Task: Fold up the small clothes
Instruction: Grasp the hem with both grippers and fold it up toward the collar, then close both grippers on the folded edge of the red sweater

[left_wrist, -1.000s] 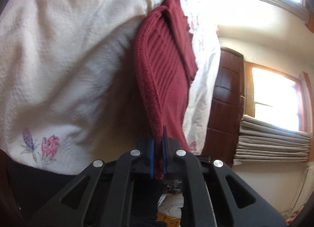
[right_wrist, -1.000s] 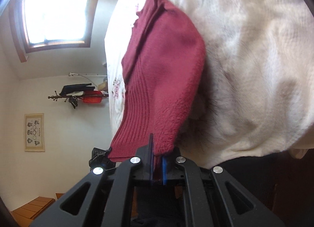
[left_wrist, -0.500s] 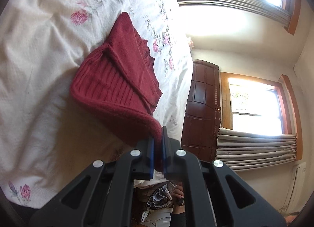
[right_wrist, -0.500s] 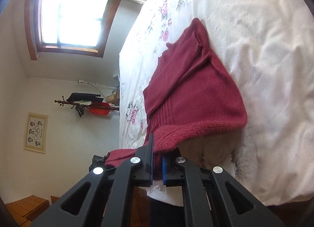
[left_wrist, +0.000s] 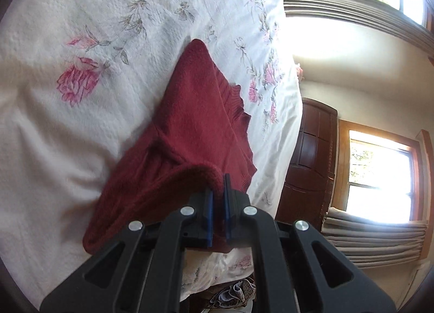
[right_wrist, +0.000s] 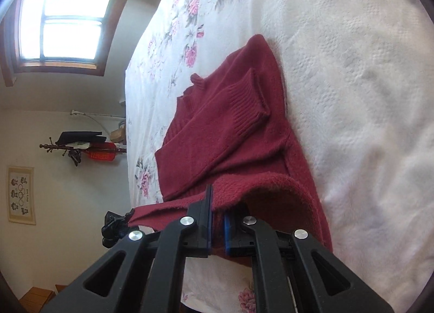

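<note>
I see the left gripper (left_wrist: 218,199) clamped on the fuzzy hem of the red sweater (left_wrist: 195,128), right gripper (right_wrist: 217,212) pinching the same hem. Sweater lies on the floral bedspread (left_wrist: 81,74), hem lifted; cuff (right_wrist: 245,101) apparently folded across.

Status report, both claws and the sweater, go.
Left claw shut on sweater hem. Right claw shut on the same hem. Sweater half raised, far end on the bedspread. Nothing in the way.
</note>
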